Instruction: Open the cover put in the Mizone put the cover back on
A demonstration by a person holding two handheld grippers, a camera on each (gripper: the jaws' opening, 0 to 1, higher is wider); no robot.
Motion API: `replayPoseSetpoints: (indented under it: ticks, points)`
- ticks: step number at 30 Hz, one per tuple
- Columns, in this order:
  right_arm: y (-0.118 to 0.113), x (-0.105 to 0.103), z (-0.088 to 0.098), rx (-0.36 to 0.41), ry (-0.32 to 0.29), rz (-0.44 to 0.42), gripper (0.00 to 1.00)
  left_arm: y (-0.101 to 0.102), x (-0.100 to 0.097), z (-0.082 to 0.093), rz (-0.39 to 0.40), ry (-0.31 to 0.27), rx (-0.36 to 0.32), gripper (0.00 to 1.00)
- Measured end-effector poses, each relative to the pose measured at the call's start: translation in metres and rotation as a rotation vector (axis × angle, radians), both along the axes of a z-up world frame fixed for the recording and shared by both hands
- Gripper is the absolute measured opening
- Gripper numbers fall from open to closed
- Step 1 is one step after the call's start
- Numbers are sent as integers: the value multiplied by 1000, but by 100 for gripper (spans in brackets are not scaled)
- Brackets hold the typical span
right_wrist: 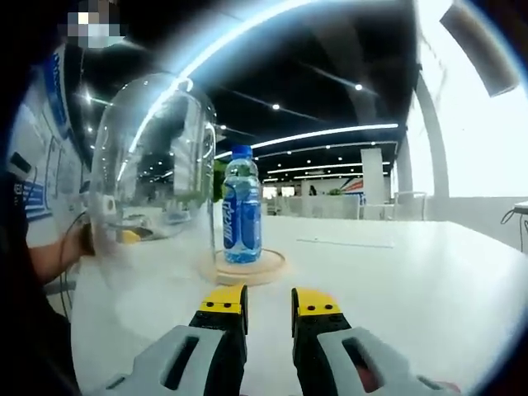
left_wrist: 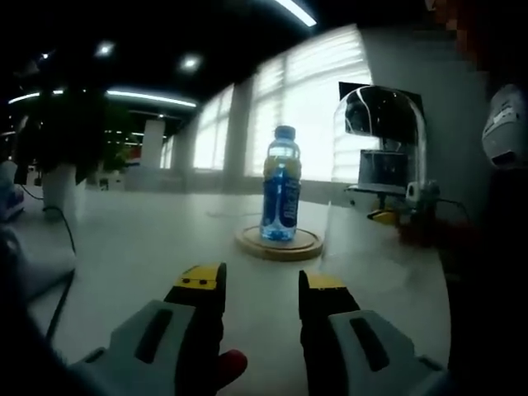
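A blue Mizone bottle [left_wrist: 281, 186] with a blue cap stands upright on a round wooden base [left_wrist: 280, 246] in the middle of the white table. The clear glass dome cover [left_wrist: 384, 140] is off the base, to its right in the left gripper view. My left gripper [left_wrist: 261, 280] is open and empty, short of the base. In the right gripper view the bottle [right_wrist: 242, 210] stands on the base [right_wrist: 268, 268], and the dome [right_wrist: 153, 165] is just left of it with a person's hand [right_wrist: 74, 243] at its lower edge. My right gripper [right_wrist: 268, 301] is open, narrowly, holding nothing.
The white table [right_wrist: 396, 272] stretches wide around the base. A dark cable [left_wrist: 62, 247] trails along its left side. A person [right_wrist: 33, 206] stands close beside the dome. Bright windows [left_wrist: 313, 99] lie behind the bottle.
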State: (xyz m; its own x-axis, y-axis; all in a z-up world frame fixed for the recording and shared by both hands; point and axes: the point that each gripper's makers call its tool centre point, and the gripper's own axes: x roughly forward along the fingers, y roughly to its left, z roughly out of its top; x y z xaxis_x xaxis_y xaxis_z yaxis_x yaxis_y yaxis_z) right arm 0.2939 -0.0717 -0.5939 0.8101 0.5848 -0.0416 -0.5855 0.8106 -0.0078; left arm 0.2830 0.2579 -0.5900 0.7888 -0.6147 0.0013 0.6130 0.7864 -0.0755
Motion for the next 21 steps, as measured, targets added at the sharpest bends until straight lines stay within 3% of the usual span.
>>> replayPoseSetpoints:
  ticks: [15, 21]
  points:
    - [2, -2, -3, -16, 14, 8, 15, 7, 4, 2, 28, 38, -55, 29]
    - [1, 1, -7, -23, 31, -1, 15, 4, 3, -1, 18, 37, -30, 28]
